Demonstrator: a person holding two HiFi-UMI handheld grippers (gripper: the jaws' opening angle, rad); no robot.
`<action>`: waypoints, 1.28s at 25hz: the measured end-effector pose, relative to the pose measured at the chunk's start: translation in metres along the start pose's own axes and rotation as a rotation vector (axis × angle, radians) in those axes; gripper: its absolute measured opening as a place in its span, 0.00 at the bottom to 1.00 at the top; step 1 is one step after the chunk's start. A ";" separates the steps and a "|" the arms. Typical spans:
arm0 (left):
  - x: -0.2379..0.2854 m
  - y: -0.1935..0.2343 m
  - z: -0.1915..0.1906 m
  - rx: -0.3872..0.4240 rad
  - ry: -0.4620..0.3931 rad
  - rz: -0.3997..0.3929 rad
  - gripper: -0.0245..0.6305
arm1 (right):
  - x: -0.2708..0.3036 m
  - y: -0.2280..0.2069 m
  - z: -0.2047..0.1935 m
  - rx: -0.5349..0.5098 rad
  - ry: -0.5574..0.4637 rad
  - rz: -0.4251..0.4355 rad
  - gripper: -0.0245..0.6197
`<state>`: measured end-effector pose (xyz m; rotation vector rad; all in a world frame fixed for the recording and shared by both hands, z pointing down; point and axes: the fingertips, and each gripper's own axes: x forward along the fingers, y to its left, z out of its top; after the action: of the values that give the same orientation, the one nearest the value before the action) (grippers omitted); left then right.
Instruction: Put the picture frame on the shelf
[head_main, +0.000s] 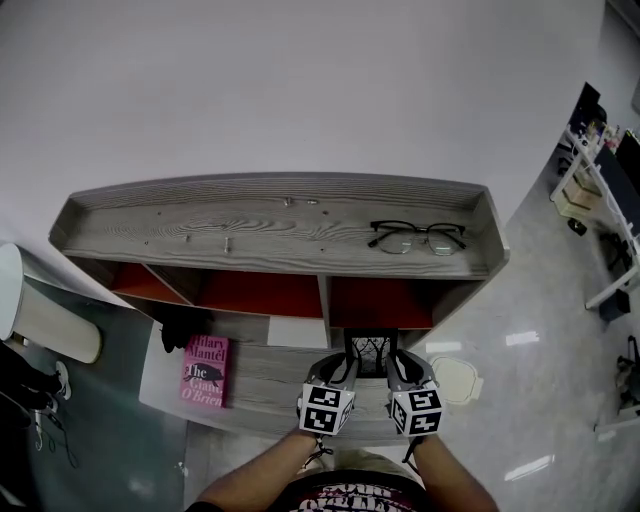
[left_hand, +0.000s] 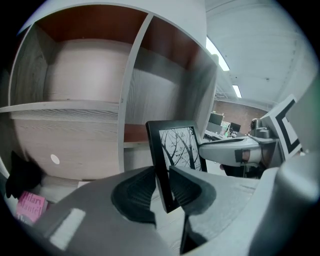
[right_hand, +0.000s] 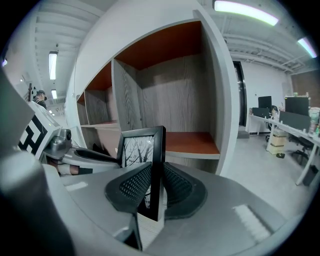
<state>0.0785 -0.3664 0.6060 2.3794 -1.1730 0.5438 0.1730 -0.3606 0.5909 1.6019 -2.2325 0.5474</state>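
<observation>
A black picture frame (head_main: 369, 355) with a bare-tree print stands upright over the shelf unit's lower ledge (head_main: 270, 385), in front of the right-hand cubby. My left gripper (head_main: 340, 378) is shut on the frame's left edge (left_hand: 162, 170). The right gripper (head_main: 398, 377) is shut on its right edge (right_hand: 156, 170). In the left gripper view the tree print (left_hand: 180, 147) faces the camera, and the right gripper (left_hand: 235, 152) shows beyond it. The left gripper (right_hand: 75, 155) appears behind the frame in the right gripper view.
The grey wood shelf unit (head_main: 280, 215) has red-backed cubbies (head_main: 262, 294) and a top board holding black glasses (head_main: 418, 238). A pink book (head_main: 206, 370) lies on the ledge at the left beside a dark object (head_main: 185, 325). Desks and chairs (head_main: 600, 180) stand to the right.
</observation>
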 end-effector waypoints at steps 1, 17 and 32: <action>0.002 0.000 0.003 -0.002 -0.002 -0.002 0.18 | 0.001 -0.002 0.003 0.003 -0.001 0.002 0.19; 0.035 0.007 0.064 0.010 -0.050 0.050 0.18 | 0.028 -0.038 0.048 0.024 -0.041 0.047 0.19; 0.054 0.016 0.096 0.025 -0.076 0.104 0.18 | 0.049 -0.052 0.069 -0.002 -0.039 0.039 0.23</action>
<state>0.1106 -0.4612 0.5569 2.3896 -1.3364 0.5080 0.2038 -0.4497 0.5607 1.5845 -2.2965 0.5286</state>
